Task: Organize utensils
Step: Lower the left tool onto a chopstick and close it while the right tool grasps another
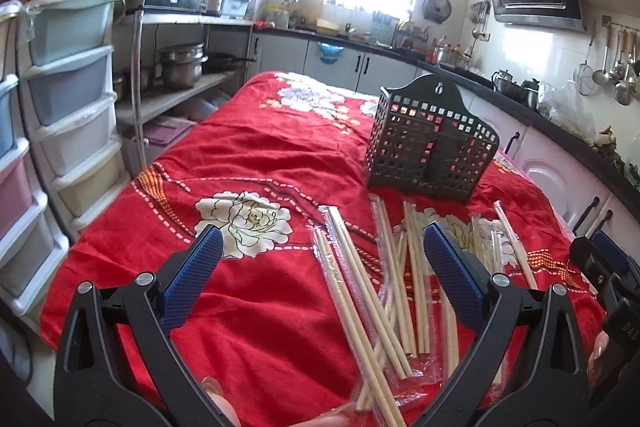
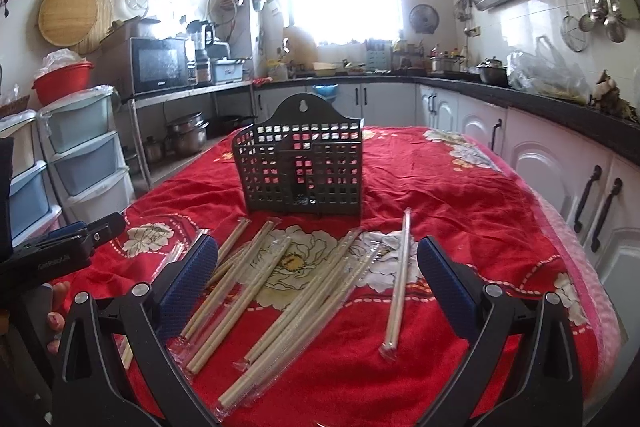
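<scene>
While both grippers gape empty, pinch one wrapped chopstick pair mid-length, lift level, drop upright into basket.

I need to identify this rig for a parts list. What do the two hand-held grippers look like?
Both match: the left hand-held gripper and right hand-held gripper each have two black triangular arms with cut-outs and silver pivot bolts, tipped by blue pads with a fine cross-hatched texture. White lettering marks the black bodies, too blurred to read. No cables or sleeves show.
</scene>
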Demonstrator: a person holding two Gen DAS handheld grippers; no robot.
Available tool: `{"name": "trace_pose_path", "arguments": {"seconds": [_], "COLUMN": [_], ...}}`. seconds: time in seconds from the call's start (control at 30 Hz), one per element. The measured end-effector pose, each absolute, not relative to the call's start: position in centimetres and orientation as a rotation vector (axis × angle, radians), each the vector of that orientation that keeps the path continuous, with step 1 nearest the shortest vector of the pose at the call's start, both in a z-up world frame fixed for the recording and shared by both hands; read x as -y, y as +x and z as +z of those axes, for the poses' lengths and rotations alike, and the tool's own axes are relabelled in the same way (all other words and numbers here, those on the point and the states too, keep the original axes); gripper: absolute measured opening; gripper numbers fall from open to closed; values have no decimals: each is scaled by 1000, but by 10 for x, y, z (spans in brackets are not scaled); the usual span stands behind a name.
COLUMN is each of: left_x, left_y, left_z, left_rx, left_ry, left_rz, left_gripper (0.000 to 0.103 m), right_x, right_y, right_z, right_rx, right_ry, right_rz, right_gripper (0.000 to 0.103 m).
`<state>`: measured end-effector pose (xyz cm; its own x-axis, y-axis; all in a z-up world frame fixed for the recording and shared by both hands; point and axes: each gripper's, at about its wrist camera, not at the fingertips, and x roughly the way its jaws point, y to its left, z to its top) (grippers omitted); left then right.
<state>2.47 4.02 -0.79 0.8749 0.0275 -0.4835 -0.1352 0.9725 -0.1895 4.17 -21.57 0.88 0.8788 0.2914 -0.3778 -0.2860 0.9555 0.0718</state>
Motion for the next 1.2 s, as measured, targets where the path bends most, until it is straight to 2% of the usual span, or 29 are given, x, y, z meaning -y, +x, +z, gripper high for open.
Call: {"name": "trace_pose_path", "arguments": {"seconds": [0.83, 0.97, 1.03, 1.2], "left_x": [-50, -44, -44, -44], "left_y": [120, 138, 147, 165], "left_z": [-22, -25, -28, -32], "left_rx": [-780, -827, -859, -916], "left_ry": [-232, -220, -222, -210], "left_rz": [-60, -85, -94, -119], "left_gripper": [92, 89, 83, 73], "right_x": [196, 198, 199, 200], "right_y": [126, 145, 152, 176], "right_z": [9, 3, 1, -9], "right_rx": [-586, -634, -650, -722], "right_ry": [-25, -41, -47, -51], "right_rz": [368, 345, 335, 335], "right_gripper": [97, 96, 95, 77]}}
